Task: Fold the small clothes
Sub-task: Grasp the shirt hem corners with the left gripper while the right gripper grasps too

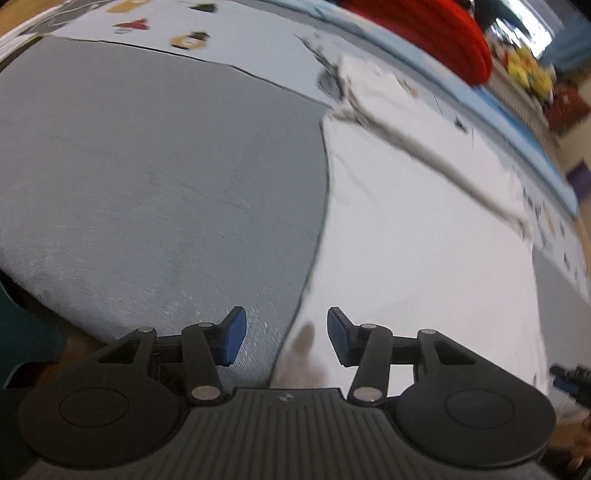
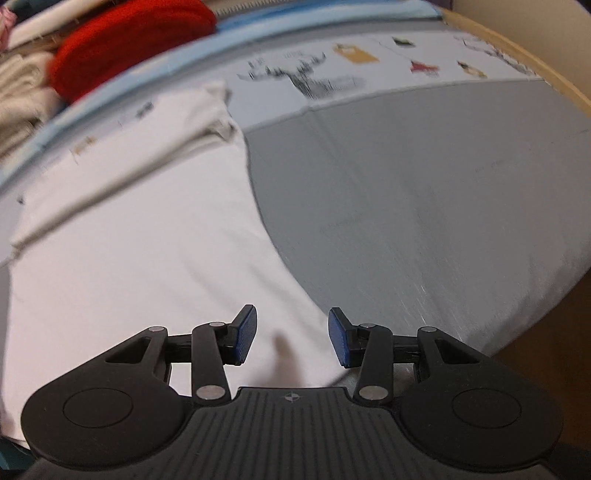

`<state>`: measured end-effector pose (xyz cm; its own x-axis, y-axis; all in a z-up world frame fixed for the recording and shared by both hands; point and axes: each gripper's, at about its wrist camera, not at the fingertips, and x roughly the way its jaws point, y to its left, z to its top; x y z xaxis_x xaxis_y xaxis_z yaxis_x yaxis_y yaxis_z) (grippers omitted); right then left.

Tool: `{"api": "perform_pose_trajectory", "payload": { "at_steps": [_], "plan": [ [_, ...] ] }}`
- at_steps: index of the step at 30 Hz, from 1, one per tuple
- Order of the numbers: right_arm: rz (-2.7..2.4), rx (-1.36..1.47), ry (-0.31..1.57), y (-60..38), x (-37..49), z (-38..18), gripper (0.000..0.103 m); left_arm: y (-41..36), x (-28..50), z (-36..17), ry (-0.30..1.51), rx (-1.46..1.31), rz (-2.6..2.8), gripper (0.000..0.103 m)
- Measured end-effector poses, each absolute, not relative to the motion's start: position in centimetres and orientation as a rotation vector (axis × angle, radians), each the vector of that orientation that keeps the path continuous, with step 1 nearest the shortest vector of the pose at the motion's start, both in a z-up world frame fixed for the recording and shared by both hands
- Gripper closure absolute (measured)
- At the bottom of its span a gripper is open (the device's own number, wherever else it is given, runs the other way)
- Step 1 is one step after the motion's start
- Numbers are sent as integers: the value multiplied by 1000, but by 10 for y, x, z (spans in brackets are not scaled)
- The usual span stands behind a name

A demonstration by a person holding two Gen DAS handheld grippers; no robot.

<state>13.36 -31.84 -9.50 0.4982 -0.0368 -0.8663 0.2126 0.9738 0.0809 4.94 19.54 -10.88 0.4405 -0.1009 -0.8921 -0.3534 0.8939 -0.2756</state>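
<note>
Left tool (image 1: 283, 336), blue pads apart and holding nothing, hovers low over the boundary where the grey cloth (image 1: 147, 184) meets the white garment (image 1: 424, 258): the grey cloth lies ahead and to the left of the tool, the white garment ahead and to its right, its curved edge running forward between the two pads. A folded band of the garment crosses diagonally farther ahead on the right. Beyond both, a pale printed sheet (image 1: 240, 40) and a red knitted item (image 1: 424, 33) lie at the far edge. Right tool (image 2: 291, 339), pads likewise apart and empty, hovers over the white garment (image 2: 129, 258), which spreads ahead and to its left; the grey cloth (image 2: 424, 184) lies ahead and to its right. The views are motion-blurred.
</note>
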Motion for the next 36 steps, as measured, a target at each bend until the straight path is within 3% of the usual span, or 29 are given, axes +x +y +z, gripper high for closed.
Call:
{"api": "perform_pose_trajectory", "payload": {
  "at_steps": [8, 10, 12, 14, 15, 17, 22, 26, 33, 34, 36],
  "plan": [
    [-251, 123, 1155, -325, 141, -124, 59, 172, 47, -128, 1203, -251, 125, 60],
    [-257, 112, 1184, -324, 141, -131, 58, 169, 43, -129, 1198, -217, 104, 83],
    [-256, 98, 1176, -322, 142, -133, 58, 166, 42, -128, 1196, -212, 69, 98],
    [-252, 80, 1174, -321, 141, -134, 63, 165, 37, -126, 1184, -184, 63, 98],
    [-244, 86, 1172, -321, 141, -133, 76, 166, 35, -122, 1177, -186, 63, 98],
    [-209, 119, 1167, -320, 139, -131, 91, 169, 32, -115, 1159, -212, 71, 98],
    [-194, 197, 1138, -326, 135, -119, 92, 173, 39, -114, 1183, -271, 69, 97],
    [-229, 185, 1183, -329, 139, -126, 81, 170, 43, -120, 1234, -235, 60, 94],
    [-224, 140, 1185, -324, 140, -126, 79, 167, 49, -119, 1231, -208, 53, 94],
    [-222, 137, 1186, -323, 140, -125, 79, 167, 49, -118, 1227, -204, 51, 96],
    [-202, 134, 1185, -322, 139, -124, 92, 167, 52, -118, 1219, -207, 52, 97]
  ]
}}
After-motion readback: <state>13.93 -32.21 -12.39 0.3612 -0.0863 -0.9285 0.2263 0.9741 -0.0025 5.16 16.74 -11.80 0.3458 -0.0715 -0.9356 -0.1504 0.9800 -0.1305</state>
